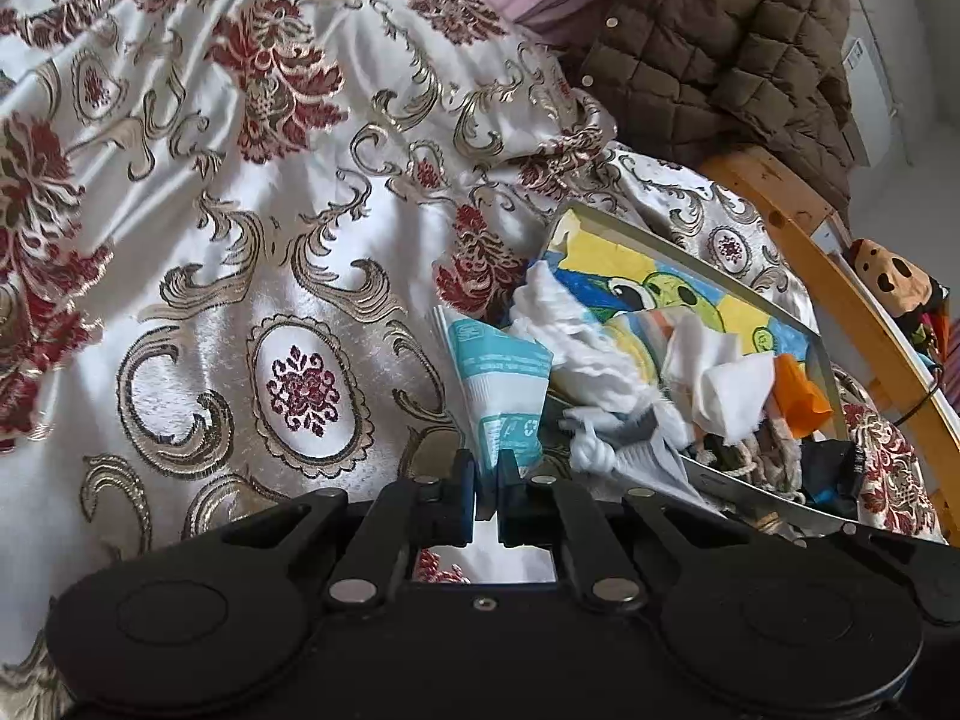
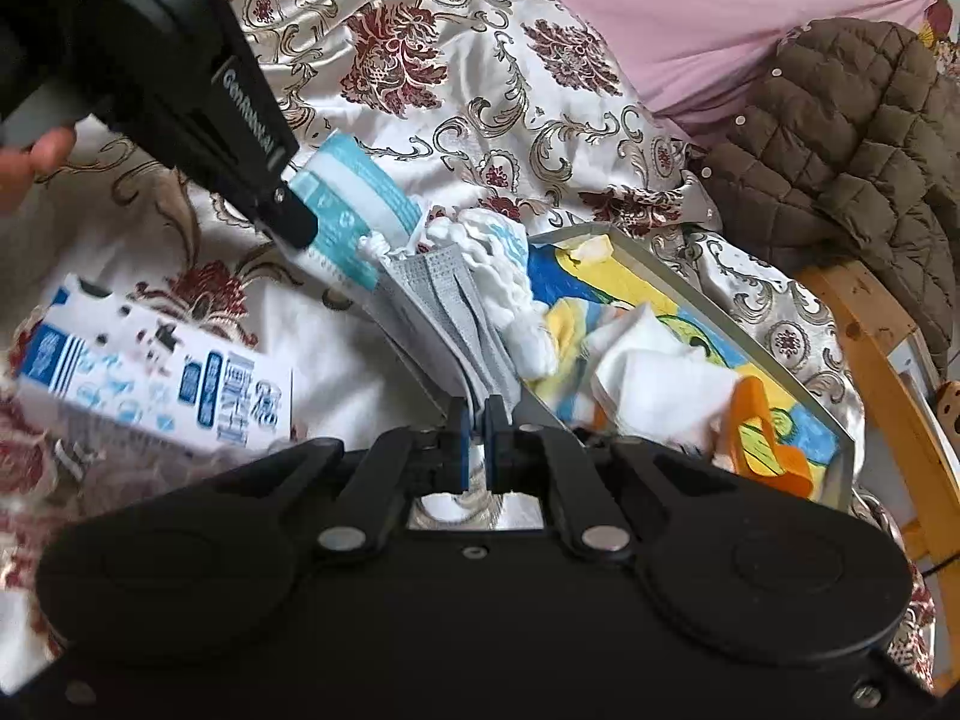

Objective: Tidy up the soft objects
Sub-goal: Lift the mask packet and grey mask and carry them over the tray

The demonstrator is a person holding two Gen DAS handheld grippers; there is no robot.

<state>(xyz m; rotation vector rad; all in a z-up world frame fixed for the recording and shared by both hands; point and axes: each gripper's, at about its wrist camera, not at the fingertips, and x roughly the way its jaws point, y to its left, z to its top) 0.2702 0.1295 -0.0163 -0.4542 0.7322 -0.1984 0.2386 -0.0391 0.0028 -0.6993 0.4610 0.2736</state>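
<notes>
The left tongs (image 2: 297, 222), lettered "GenRobot.AI", grip a teal-and-white mask packet (image 2: 354, 192); the right tongs (image 2: 474, 438) pinch grey face masks (image 2: 450, 312). Both are held above the bedspread (image 2: 480, 108), beside a cartoon-printed tray (image 2: 672, 294) holding white cloths (image 2: 654, 390).

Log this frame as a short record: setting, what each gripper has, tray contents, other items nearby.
setting: bed with a floral bedspread
left gripper: jaws shut on a blue-and-white packet
right gripper: jaws shut on grey face masks
tray: cartoon-printed, holds white cloths and an orange piece
nearby: printed box, brown quilted jacket
</notes>
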